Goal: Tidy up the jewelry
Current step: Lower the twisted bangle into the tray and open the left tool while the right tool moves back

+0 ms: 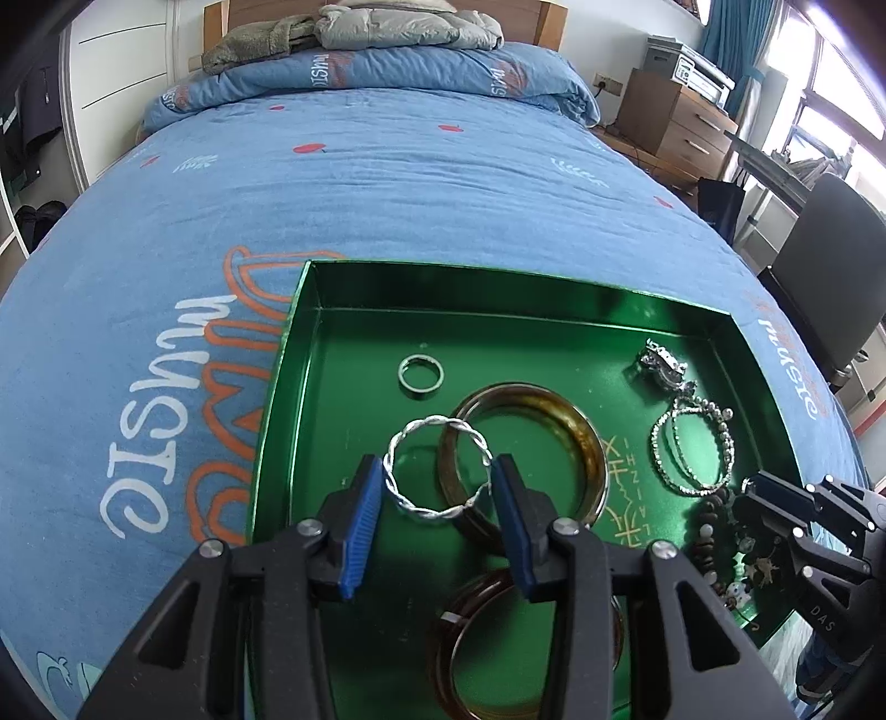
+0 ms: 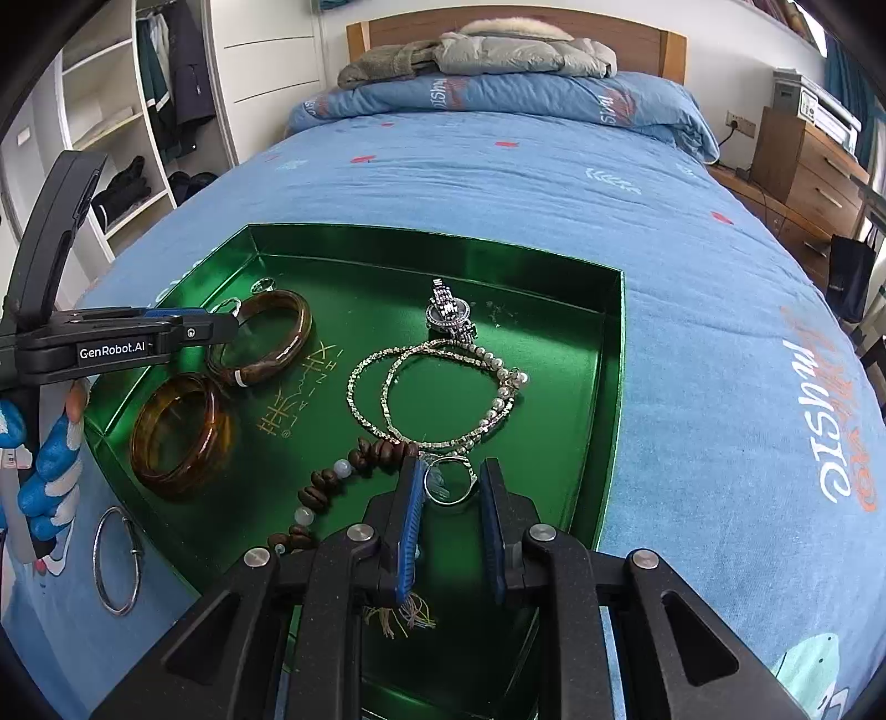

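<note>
A blue printed duvet [image 1: 387, 183] is spread over the bed, jackets [image 2: 498, 52] are piled at the headboard [image 2: 387, 27], a wooden drawer unit [image 1: 675, 119] is set beside it.

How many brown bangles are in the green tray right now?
2. The amber bangle lies near the left front of the green tray; the darker bangle lies just behind it. The tray's near end is partly hidden, so more may be there.

Pretty bright daylight coming from the window [image 1: 830, 105] on my right, blown out white there. The green tray [image 1: 443, 288] throws shiny glare and reflections. Heavy fisheye bending, dark corners, everything mostly sharp.
</note>
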Tool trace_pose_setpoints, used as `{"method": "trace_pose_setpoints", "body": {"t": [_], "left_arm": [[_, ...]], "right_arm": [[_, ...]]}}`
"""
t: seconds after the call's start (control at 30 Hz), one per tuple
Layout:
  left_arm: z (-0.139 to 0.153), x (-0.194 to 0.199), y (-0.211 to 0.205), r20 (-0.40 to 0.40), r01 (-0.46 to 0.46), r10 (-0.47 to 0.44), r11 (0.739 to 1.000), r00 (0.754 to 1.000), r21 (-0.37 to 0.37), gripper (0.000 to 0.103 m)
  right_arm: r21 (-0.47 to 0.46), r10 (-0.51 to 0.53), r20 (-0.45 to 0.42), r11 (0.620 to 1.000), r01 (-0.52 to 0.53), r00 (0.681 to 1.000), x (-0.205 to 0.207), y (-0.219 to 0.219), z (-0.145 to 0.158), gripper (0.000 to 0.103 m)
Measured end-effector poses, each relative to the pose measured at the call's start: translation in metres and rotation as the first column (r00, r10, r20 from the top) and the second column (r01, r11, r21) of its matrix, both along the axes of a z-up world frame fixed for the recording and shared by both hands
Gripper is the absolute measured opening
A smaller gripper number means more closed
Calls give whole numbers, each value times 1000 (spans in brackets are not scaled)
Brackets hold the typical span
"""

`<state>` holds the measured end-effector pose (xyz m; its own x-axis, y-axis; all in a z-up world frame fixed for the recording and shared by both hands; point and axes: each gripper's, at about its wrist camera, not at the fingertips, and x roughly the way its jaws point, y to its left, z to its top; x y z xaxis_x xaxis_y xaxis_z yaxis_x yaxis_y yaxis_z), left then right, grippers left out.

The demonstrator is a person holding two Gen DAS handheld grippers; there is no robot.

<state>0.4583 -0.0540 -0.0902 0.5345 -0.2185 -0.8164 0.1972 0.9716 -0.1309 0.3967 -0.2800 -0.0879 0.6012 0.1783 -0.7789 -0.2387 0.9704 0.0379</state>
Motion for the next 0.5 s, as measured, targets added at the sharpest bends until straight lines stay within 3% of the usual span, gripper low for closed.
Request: {"method": "trace_pose_setpoints", "body": {"t": [0.27, 0.5], "left_arm": [[7, -1, 8, -25, -3, 2, 999, 1000, -35, 39], [47, -27, 13, 31, 3, -3, 1000, 1000, -15, 39]], "right_arm": [[22, -20, -28, 1000, 20, 999, 1, -5, 1, 24], [23, -43, 22, 999, 43, 999, -23, -7, 28, 29]]}}
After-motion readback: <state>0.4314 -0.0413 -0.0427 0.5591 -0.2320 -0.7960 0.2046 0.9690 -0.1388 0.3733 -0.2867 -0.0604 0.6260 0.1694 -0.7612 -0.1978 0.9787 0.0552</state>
